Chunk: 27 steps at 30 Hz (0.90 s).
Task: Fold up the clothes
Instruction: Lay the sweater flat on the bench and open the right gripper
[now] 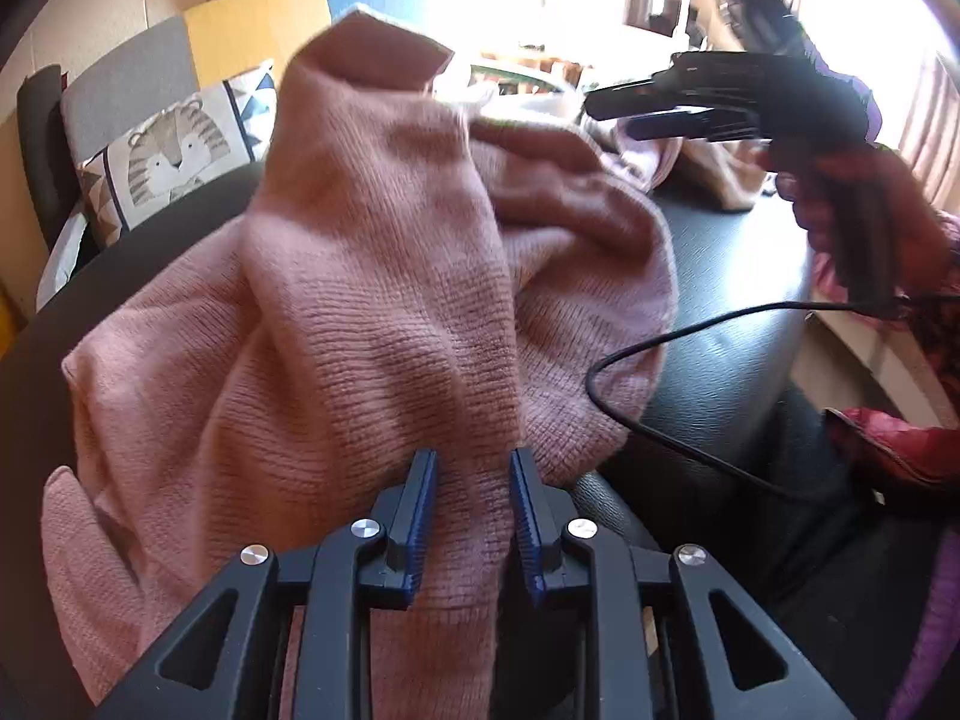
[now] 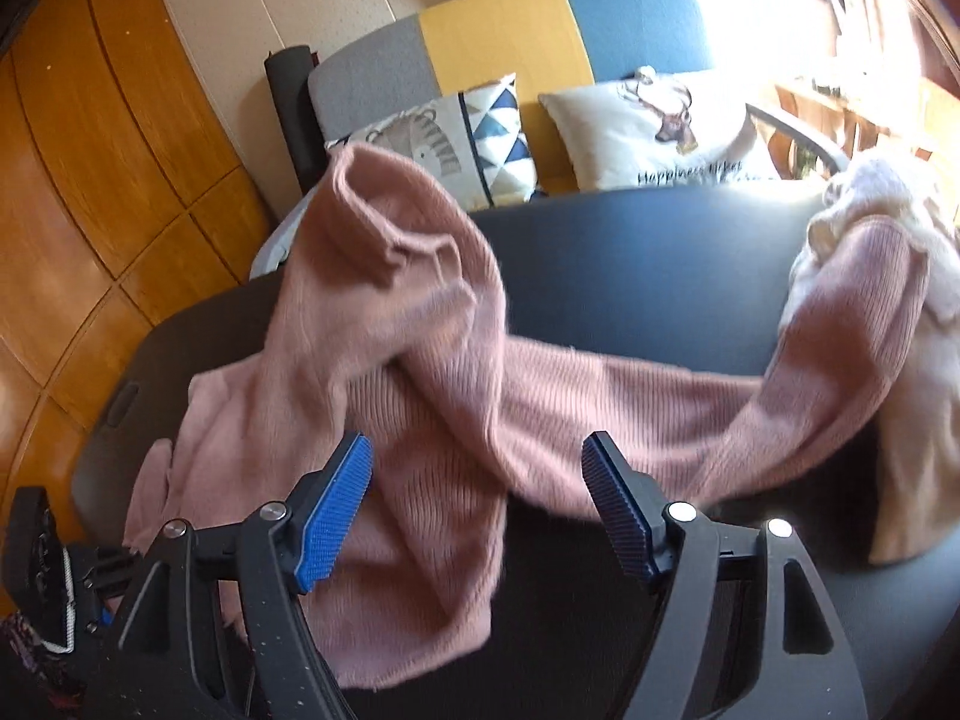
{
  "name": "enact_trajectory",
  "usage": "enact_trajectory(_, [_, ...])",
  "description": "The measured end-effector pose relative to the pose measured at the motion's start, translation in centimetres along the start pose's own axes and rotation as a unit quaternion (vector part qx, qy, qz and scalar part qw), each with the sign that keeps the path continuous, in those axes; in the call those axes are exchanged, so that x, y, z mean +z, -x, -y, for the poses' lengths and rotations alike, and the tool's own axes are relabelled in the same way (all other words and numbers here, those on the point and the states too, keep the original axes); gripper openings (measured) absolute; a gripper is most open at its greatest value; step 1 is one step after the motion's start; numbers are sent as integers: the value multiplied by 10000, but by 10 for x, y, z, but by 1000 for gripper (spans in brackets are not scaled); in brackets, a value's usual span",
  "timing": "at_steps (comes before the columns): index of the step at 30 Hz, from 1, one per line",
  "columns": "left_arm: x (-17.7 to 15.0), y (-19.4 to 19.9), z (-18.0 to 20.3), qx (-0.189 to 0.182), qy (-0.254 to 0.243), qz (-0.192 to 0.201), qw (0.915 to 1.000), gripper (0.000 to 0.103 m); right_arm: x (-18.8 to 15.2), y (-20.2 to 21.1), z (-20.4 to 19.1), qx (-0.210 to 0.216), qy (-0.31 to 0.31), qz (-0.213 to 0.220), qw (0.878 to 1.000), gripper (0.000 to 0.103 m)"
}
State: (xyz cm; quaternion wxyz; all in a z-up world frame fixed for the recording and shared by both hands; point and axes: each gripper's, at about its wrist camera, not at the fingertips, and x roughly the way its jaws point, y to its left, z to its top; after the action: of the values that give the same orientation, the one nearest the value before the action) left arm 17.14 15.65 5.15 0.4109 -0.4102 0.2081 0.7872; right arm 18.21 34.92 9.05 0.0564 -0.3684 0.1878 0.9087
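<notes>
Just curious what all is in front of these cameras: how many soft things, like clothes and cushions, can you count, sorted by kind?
Pink knit sweaters: 1, the pink sweater, clamped by the left gripper
Cream garments: 1, the cream garment heaped at the table's right end
Printed cushions: 2, the tiger cushion and the deer cushion
Total: 4

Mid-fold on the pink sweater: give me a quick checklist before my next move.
1. Left claw shut on the pink sweater: ok.
2. Right claw open and empty, above the sweater: ok.
3. Sweater flat on the black table: not ok, bunched.
4. Far sleeve free: not ok, draped on the cream garment.
5. Cable away from the sweater: not ok, crosses its edge.
</notes>
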Motion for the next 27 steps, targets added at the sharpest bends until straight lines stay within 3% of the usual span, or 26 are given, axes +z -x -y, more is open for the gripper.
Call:
enact_trajectory(6, [14, 0, 17, 206, -87, 179, 9996, 25, -18, -22, -7, -98, 217, -362, 9991, 76])
enact_trajectory(12, [29, -17, 16, 682, 79, 104, 9976, 25, -34, -38, -19, 103, 225, -598, 9979, 76])
enact_trajectory(17, [40, -29, 22, 1258, -67, 237, 9918, 26, -40, -41, -28, 74, 374, -660, 9971, 76])
enact_trajectory(20, [43, -34, 19, 1130, 76, 151, 9934, 29, -41, -40, -29, 65, 351, -643, 9973, 76])
enact_trajectory(24, [39, -15, 10, 141, 485, 360, 9981, 29, -39, -37, -25, 15, 330, -613, 9976, 76])
enact_trajectory(26, [34, -11, 10, 92, 492, 328, 9982, 30, -39, -39, -22, -17, 299, -691, 9972, 76])
enact_trajectory(27, [32, -16, 11, 411, 394, 192, 9982, 31, -40, -41, -20, -12, 259, -722, 9971, 76])
